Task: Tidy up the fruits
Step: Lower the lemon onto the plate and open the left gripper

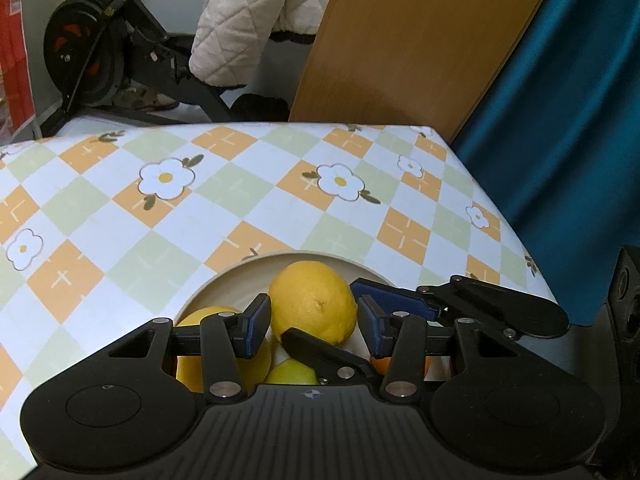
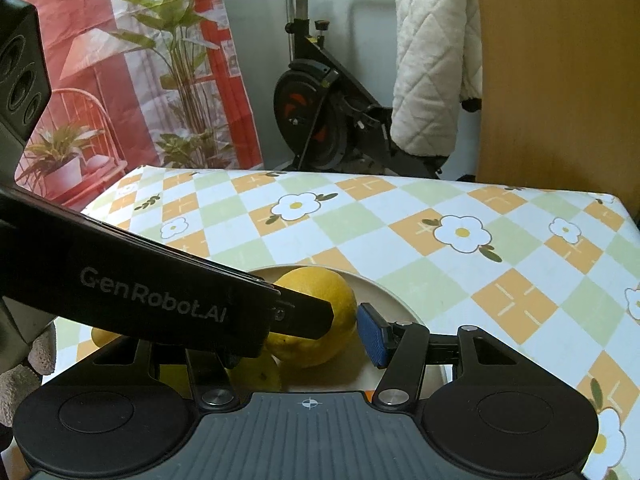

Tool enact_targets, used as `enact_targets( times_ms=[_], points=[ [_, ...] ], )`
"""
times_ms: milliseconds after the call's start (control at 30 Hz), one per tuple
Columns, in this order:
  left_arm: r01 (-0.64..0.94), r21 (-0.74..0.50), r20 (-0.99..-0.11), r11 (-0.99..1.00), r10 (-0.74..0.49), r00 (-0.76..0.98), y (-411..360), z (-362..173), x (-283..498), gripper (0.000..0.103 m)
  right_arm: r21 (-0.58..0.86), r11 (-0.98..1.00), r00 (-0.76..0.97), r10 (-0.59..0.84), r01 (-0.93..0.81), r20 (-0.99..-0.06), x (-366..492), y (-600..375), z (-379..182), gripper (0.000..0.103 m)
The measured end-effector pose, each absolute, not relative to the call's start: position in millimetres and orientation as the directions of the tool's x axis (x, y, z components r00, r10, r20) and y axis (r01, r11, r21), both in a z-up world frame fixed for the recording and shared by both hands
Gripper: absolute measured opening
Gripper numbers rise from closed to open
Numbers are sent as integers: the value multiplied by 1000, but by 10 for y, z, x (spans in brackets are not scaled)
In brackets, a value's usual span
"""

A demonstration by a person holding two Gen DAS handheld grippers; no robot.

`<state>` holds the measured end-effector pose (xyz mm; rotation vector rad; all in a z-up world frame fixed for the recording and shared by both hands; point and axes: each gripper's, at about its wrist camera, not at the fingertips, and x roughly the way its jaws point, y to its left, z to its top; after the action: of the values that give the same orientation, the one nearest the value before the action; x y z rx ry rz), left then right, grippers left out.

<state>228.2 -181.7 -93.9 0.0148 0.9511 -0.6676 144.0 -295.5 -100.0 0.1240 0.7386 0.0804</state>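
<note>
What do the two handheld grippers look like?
Both are matte black plastic. The left gripper and right gripper have ribbed grey bases with a crosshair mark, silver pivot pins and blue-padded fingers. The left one's side reads "GenRobot.AI".

The plate [image 1: 224,276] sits on the table [image 1: 120,208], near its front edge. On the plate, the biggest lemon [image 1: 314,302] lies toward the back; a second lemon [image 1: 208,320] lies to its left and nearer, a third [image 1: 290,374] just in front of it, and an orange [image 1: 380,364] at the plate's front right — mostly hidden. The left gripper [image 1: 314,322] stands over the plate with the biggest lemon between its fingers; the right gripper [image 1: 352,320] reaches in from the plate's right, beside that lemon. Behind the table stands an exercise bike [image 2: 320,120], with a jacket [image 2: 434,64] draped on it and a wooden board [image 1: 412,40] to the bike's right.
</note>
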Motion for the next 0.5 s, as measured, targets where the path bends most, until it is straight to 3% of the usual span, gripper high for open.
enact_targets(
  times_ms=[500],
  points=[
    [510, -253, -676, 822, -527, 514, -1035, -406, 1986, 50, 131, 990, 793, 113, -43, -598, 1079, -2670, -589, 51]
  ],
)
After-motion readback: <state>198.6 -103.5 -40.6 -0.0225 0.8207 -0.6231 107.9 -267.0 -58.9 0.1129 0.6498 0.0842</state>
